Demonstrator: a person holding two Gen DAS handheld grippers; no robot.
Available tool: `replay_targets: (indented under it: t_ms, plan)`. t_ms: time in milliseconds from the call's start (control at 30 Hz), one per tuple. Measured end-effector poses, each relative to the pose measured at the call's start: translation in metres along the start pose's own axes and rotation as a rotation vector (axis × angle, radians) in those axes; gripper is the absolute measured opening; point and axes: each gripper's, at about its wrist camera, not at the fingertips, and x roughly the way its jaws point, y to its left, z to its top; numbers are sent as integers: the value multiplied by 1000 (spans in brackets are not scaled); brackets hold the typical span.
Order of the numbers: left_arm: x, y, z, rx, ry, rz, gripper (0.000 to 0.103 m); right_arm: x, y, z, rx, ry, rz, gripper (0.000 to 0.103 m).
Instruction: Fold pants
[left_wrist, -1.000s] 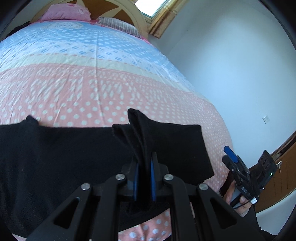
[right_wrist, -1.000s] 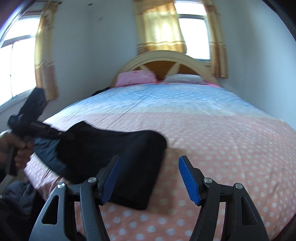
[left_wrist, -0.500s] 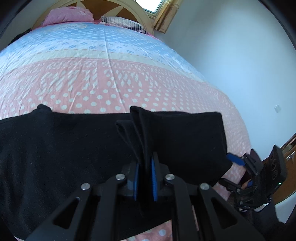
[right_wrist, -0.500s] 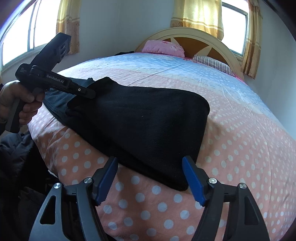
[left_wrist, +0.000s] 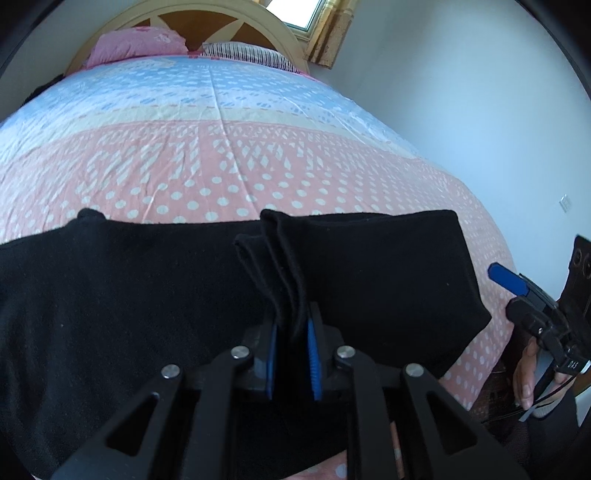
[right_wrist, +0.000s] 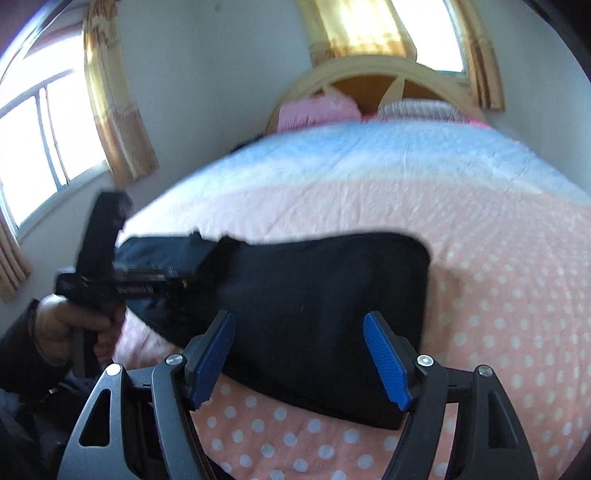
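Note:
Black pants (left_wrist: 369, 280) lie folded across the near edge of the bed, also in the right wrist view (right_wrist: 314, 295). My left gripper (left_wrist: 291, 354) is shut on a bunched fold of the pants near their near edge; it shows from the side in the right wrist view (right_wrist: 147, 280). My right gripper (right_wrist: 299, 354) is open and empty, hovering just over the near right end of the pants; it shows at the right edge of the left wrist view (left_wrist: 517, 291).
The bed (left_wrist: 221, 155) has a pink and blue dotted cover, with pillows (left_wrist: 136, 44) and a headboard at the far end. A white wall (left_wrist: 480, 110) runs along the bed's right side. Curtained windows (right_wrist: 48, 136) lie left.
The right gripper has pulled back and turned towards the headboard, still open. The left gripper keeps its hold on the pants fold and has barely moved.

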Motion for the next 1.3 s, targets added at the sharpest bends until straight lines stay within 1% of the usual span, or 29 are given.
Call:
replay_targets:
  t_ms: [33, 100, 167, 200, 267, 300, 367, 433, 500, 567, 633, 667, 767, 867, 933, 967, 1000, 1033, 1100, 1167, 1200, 1300]
  plan:
    - [0, -3, -1, 18, -6, 15, 19, 12, 2, -3, -10, 54, -30, 74]
    - [-1, -6, -2, 49, -14, 39, 20, 15, 17, -8, -97, 41, -92, 74]
    - [-2, -8, -4, 74, -21, 57, 21, 13, 28, -6, -135, 58, -125, 74]
    - [-2, -8, -4, 87, -25, 68, 23, 11, 30, -4, -125, 46, -117, 74]
    - [-2, -9, -5, 101, -31, 81, 25, 5, 30, 5, -88, 9, -80, 74]
    - [-2, -9, -5, 104, -32, 82, 25, 2, 29, 9, -83, -4, -83, 74]
    - [-2, -9, -5, 113, -33, 85, 26, 8, 31, 21, -93, -21, -114, 74]
    - [-1, -8, -5, 120, -34, 90, 28, 14, 22, 34, -78, -38, -141, 74]
    - [-1, -7, -5, 117, -34, 87, 28, 25, 10, 47, -22, -34, -148, 74]
    - [0, -9, -5, 117, -35, 87, 28, 40, -2, 55, 29, 0, -157, 74]
    - [1, -9, -5, 120, -36, 88, 28, 58, -10, 57, 61, 53, -176, 74]
    - [1, -9, -5, 121, -37, 88, 29, 62, -14, 56, 67, 64, -179, 74]
    - [2, -9, -6, 121, -37, 87, 29, 66, -9, 53, 24, 62, -212, 77]
    - [1, -9, -6, 117, -40, 81, 29, 63, 2, 52, -26, 57, -247, 77]
    - [-4, -7, -5, 107, -35, 73, 35, 51, 6, 50, -12, 15, -219, 77]
    - [-9, -6, -4, 107, -36, 81, 43, 43, 9, 47, -5, -13, -195, 77]
    - [-18, -3, -3, 111, -53, 100, 50, 36, 13, 46, -7, -44, -175, 77]
    - [-28, 3, -3, 114, -79, 118, 53, 29, 17, 42, -18, -74, -167, 77]
    - [-53, 21, -3, 107, -136, 170, 67, 22, 28, 39, -51, -112, -157, 77]
    - [-77, 47, -3, 78, -180, 246, 71, 20, 36, 37, -65, -129, -137, 77]
    - [-89, 63, -4, 59, -194, 287, 71, 20, 38, 36, -64, -134, -124, 77]
    - [-117, 114, -11, -15, -207, 400, 71, 20, 48, 33, -73, -149, -107, 77]
